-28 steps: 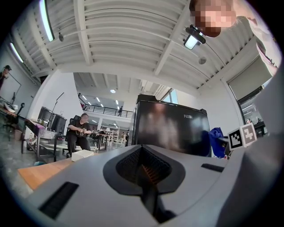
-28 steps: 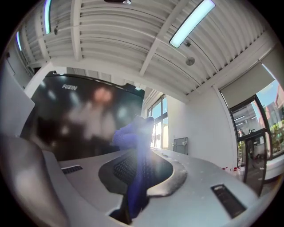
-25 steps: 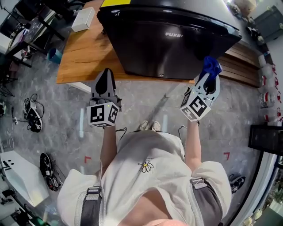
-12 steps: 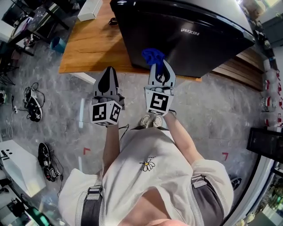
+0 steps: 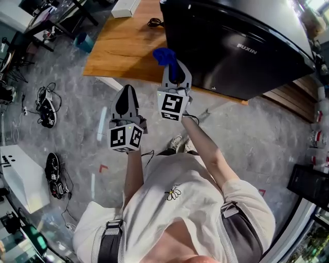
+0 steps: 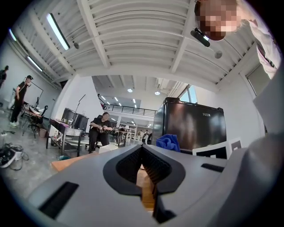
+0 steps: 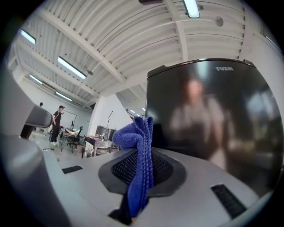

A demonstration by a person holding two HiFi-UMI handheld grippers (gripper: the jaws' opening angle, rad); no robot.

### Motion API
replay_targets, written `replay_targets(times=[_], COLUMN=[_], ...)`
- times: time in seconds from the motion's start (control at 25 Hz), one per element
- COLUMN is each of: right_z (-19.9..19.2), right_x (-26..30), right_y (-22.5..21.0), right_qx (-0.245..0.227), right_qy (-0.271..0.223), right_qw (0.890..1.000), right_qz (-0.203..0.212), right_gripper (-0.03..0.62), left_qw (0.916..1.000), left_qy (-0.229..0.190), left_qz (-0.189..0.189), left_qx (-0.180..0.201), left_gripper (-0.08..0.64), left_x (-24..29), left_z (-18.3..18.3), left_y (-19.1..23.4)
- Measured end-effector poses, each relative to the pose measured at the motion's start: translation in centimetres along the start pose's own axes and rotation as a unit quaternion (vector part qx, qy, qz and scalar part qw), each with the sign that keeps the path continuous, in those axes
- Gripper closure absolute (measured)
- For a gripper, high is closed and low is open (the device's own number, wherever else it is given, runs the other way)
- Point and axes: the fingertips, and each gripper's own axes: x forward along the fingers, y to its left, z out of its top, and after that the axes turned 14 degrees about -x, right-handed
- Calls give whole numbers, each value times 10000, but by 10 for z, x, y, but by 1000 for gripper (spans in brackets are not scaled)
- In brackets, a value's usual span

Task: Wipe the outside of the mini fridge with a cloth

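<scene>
Grey and clenched on nothing, the left gripper hangs nearest the person. Just beyond it, the right gripper pinches a blue cloth (its bunched end pokes past the tips) near the left edge of the black mini fridge; contact is unclear. The fridge stands on a wooden table.

Wooden table: black mini fridge stands on its right part, door face close to table's front edge
Coiled black cable on tabletop just left of fridge
White box further left of fridge, toward table's far side
Grey marbled floor below: teal container left of fridge, off table's corner; black shoes and tangled cables well left of fridge; red corner mark in front of fridge, to its left
</scene>
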Motion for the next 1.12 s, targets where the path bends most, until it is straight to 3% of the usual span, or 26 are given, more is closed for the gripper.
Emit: replay_targets(times=[0.16, 0.48, 0.8, 1.12], right_z=[-6, -8, -16, -31], right_x=[9, -2, -40, -84], right_y=[13, -3, -64, -142], right_qx=[-272, -275, -294, -313], right_qy=[53, 136, 255, 462], right_qw=[9996, 9993, 9974, 9888], right_qz=[31, -190, -604, -1385], right_gripper=[531, 531, 531, 531], left_qw=[9998, 9998, 9999, 9986], left_qy=[-49, -65, -6, 91], left_qz=[183, 208, -100, -515], left_qx=[-23, 5, 34, 38], left_gripper=[555, 555, 555, 555], left_x=[-10, -14, 1, 17], left_z=[2, 4, -1, -11], left_y=[11, 13, -9, -40])
